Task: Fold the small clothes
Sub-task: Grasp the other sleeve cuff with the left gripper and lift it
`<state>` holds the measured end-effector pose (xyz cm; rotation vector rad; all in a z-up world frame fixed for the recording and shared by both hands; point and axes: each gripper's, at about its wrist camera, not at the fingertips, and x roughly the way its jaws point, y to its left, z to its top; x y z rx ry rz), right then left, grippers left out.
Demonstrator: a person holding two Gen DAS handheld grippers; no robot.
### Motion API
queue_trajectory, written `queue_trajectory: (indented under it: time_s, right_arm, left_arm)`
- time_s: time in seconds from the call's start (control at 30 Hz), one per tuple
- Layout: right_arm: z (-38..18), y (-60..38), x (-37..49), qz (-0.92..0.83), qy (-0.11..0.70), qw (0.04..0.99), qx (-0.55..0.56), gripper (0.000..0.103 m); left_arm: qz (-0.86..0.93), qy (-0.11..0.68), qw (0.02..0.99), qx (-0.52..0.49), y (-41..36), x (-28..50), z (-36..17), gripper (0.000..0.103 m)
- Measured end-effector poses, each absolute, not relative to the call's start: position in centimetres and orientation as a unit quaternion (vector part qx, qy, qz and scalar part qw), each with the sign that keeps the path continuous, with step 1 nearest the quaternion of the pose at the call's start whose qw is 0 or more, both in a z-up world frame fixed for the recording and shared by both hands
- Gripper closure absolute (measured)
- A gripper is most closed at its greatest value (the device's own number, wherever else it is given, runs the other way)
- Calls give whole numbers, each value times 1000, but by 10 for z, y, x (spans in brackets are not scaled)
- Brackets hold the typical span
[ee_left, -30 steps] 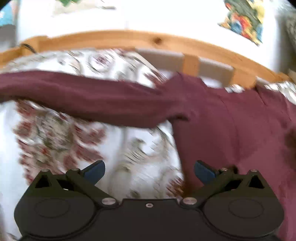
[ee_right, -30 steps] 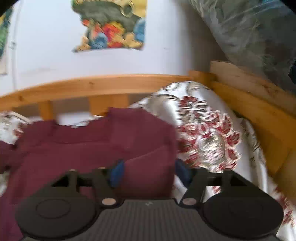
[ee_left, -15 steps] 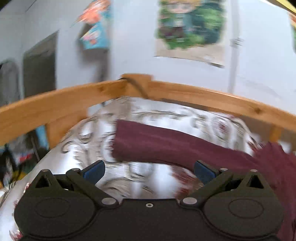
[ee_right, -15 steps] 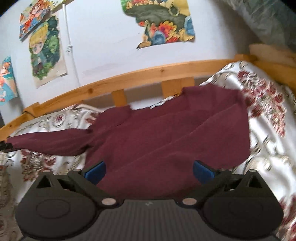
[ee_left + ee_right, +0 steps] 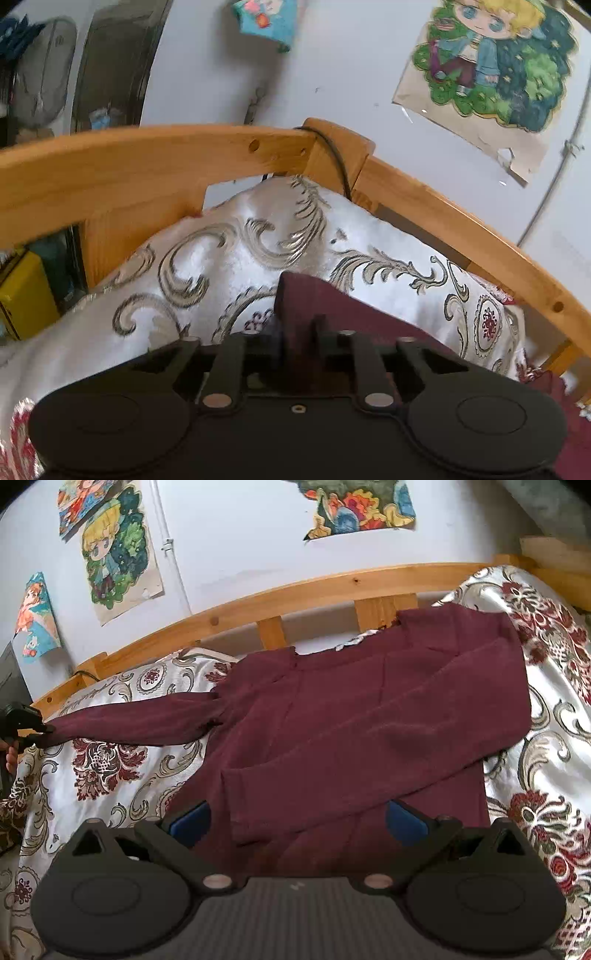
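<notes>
Right wrist view takes in the biggest thing first: the bedspread (image 5: 546, 709), white with red and grey floral scrolls, spreading out ahead of and to both sides of the tool, with the wooden bed rail (image 5: 332, 587) running across beyond it and posters on the wall behind. On that cloth, straight ahead of the right gripper (image 5: 295, 818), lies the maroon sweater (image 5: 369, 716) — body flat, one sleeve folded diagonally across the front, the other sleeve (image 5: 140, 723) stretched out far to the tool's left. The right gripper's jaws stand wide apart, blue pads showing on each side, with the sweater's lower edge and the folded sleeve's cuff lying between them; the pads press on nothing. Whether the finger undersides touch the fabric cannot be told.

At the far left of that view the left gripper (image 5: 40, 733) meets the end of the outstretched sleeve, a bit of a hand (image 5: 9, 755) showing below it.

From the left wrist view, the left gripper (image 5: 297, 339) has its jaws just closed together, and they are clamped on the sleeve's cuff (image 5: 299, 299), which juts up just ahead of the fingertips. The rest of the sleeve trails off to the tool's right over the bedspread (image 5: 229, 243), and the rail's corner (image 5: 332, 147) stands beyond.
</notes>
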<state>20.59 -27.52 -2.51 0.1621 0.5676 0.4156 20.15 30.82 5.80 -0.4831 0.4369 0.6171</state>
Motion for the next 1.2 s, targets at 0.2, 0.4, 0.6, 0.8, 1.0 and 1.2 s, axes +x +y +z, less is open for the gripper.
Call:
queue_trajectory:
  time_s: [0.2, 0.4, 0.6, 0.8, 1.0, 1.2]
  right_arm:
    - [-27, -290, 201, 189, 276, 938, 90, 0]
    - [-27, -305, 198, 177, 273, 940, 98, 0]
    - [-29, -320, 192, 168, 270, 941, 114, 0]
    - [-33, -339, 182, 150, 269, 943, 123, 0]
    - [-39, -367, 171, 120, 274, 945, 132, 0]
    - [-46, -393, 158, 87, 285, 946, 131, 0]
  left_arm:
    - [267, 131, 944, -145, 259, 203, 99, 99]
    - [112, 48, 988, -93, 182, 207, 159, 99]
    - [-63, 30, 997, -23, 85, 211, 185, 99]
    - [-204, 69, 977, 15, -13, 208, 154, 99]
    - [-272, 151, 950, -3, -89, 215, 88, 99]
    - [-296, 225, 928, -26, -127, 226, 40, 97]
